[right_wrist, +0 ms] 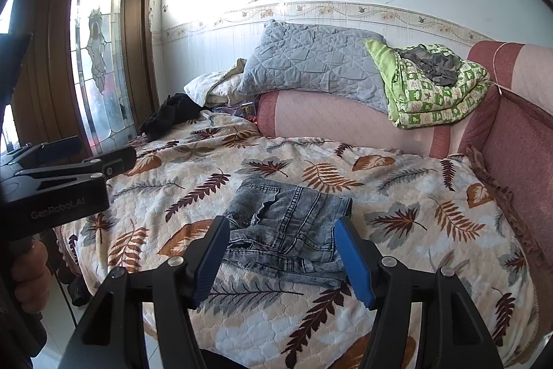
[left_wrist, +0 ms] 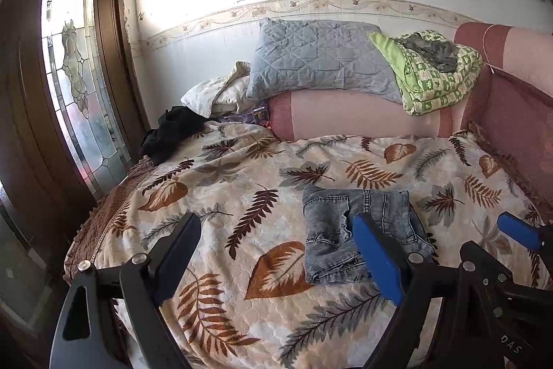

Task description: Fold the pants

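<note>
Denim pants [right_wrist: 288,230], grey-blue and already folded into a compact bundle, are lying on the leaf-patterned blanket [left_wrist: 214,203] covering the bed. We are holding our left gripper [left_wrist: 276,248] above the blanket to the left of the pants, jaws spread wide and gripping nothing. We are holding our right gripper [right_wrist: 283,256] just before the bundle, jaws parted, its blue pads [right_wrist: 354,261] touching no cloth.
</note>
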`<state>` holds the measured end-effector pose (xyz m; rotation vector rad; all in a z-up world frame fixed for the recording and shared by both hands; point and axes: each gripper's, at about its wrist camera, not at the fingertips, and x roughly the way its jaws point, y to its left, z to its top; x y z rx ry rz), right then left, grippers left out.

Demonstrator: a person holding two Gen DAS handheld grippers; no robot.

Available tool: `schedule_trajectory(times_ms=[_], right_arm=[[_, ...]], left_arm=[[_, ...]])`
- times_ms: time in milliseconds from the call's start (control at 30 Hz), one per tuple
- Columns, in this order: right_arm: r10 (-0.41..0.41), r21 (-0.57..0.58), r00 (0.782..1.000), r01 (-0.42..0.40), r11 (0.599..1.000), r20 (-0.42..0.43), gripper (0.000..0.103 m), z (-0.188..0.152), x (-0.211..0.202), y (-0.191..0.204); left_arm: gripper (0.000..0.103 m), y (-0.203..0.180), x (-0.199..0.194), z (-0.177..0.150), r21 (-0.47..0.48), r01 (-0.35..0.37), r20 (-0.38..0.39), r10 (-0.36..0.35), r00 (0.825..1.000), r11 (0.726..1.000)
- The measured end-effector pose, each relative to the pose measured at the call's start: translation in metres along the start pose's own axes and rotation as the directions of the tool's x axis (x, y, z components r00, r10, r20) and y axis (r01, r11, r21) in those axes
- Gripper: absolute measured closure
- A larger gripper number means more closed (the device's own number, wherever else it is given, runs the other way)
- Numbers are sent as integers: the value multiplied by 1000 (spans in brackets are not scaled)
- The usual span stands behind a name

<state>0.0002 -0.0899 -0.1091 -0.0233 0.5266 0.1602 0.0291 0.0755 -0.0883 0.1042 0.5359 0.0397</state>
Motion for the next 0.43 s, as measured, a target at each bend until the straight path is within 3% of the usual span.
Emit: schedule_trajectory(times_ms=[433], right_arm=[[1, 3, 1000, -1, 1000, -7, 36, -5, 4, 0]], left_arm=[[13, -1, 1, -3, 2, 23, -2, -23, 1000, 1000]])
